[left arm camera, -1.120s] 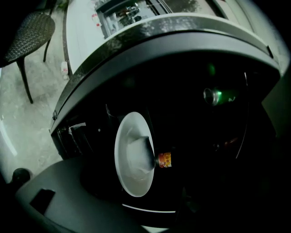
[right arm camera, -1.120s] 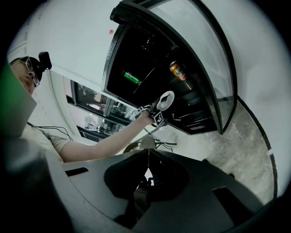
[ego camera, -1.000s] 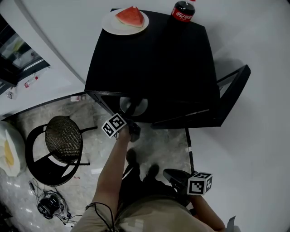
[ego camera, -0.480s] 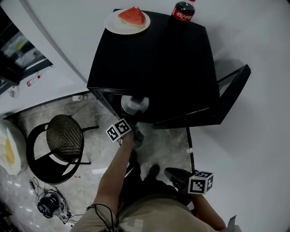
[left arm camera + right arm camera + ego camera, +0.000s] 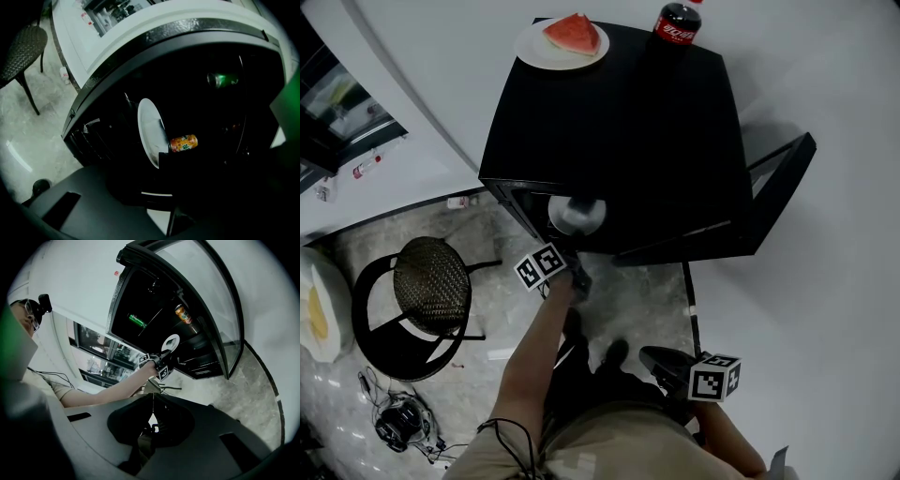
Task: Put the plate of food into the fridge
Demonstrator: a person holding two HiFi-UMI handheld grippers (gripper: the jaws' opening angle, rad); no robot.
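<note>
A pale stone floor is spreading round a low black fridge, whose door is standing wide open to the right. The left gripper is hovering just outside the opening. Its jaws have just been closing and are standing a narrow way apart with nothing between them. That is pointing to a release already made. A white plate is resting on a shelf inside, just beyond the jaws and clear of them, with an orange can close beside it. Whether that plate is carrying food is not showing. A second plate, bearing a watermelon slice, is sitting outside on the fridge's top surface near a cola bottle. The right gripper is hanging low by the person's side, jaws together and empty.
</note>
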